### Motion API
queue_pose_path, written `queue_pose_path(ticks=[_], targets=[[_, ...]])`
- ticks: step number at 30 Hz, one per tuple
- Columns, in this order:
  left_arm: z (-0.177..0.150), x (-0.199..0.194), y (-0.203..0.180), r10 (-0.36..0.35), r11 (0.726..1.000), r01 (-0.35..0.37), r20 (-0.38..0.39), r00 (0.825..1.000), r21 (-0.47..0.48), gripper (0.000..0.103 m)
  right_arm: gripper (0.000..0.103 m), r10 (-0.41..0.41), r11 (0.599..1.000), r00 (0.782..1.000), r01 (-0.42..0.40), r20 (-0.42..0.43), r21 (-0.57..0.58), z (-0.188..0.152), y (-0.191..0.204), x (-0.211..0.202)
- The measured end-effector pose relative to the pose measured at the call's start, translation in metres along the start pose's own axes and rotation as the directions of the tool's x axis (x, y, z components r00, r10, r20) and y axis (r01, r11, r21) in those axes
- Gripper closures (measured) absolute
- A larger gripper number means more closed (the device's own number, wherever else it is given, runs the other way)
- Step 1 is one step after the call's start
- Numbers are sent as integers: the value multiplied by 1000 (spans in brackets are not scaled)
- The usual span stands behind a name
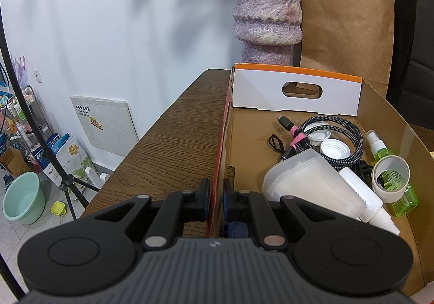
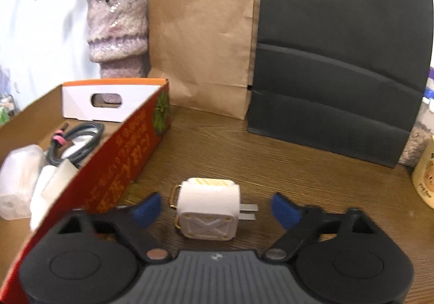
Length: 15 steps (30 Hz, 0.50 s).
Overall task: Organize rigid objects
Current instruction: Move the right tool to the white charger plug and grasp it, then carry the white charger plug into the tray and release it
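Observation:
A shallow cardboard box with red outer walls sits on the wooden table. My left gripper is shut on the box's left wall. Inside lie a braided cable, white lids, a frosted container, a white bottle, a tape roll and a green spray bottle. In the right wrist view a white plug charger lies on the table, right of the box. My right gripper is open around the charger, fingers apart from it.
A purple vase with dried flowers, a brown paper bag and a black bag stand at the table's back. A cream mug stands at the right edge. The table's left edge drops to a floor with a tripod and clutter.

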<state>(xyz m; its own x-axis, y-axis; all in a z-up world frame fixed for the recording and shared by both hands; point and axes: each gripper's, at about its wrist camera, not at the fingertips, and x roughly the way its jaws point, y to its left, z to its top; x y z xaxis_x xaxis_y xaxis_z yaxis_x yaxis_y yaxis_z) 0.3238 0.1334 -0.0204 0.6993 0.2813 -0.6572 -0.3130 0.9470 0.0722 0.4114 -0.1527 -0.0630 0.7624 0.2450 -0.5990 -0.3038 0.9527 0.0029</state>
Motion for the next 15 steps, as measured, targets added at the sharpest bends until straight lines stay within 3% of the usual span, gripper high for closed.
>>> queue_pose_path(ticks=[15], targets=[[0, 0, -1, 0, 1000, 0, 0, 1000, 0, 93, 39, -7, 1000, 1000, 8, 27, -26, 2, 4, -7]])
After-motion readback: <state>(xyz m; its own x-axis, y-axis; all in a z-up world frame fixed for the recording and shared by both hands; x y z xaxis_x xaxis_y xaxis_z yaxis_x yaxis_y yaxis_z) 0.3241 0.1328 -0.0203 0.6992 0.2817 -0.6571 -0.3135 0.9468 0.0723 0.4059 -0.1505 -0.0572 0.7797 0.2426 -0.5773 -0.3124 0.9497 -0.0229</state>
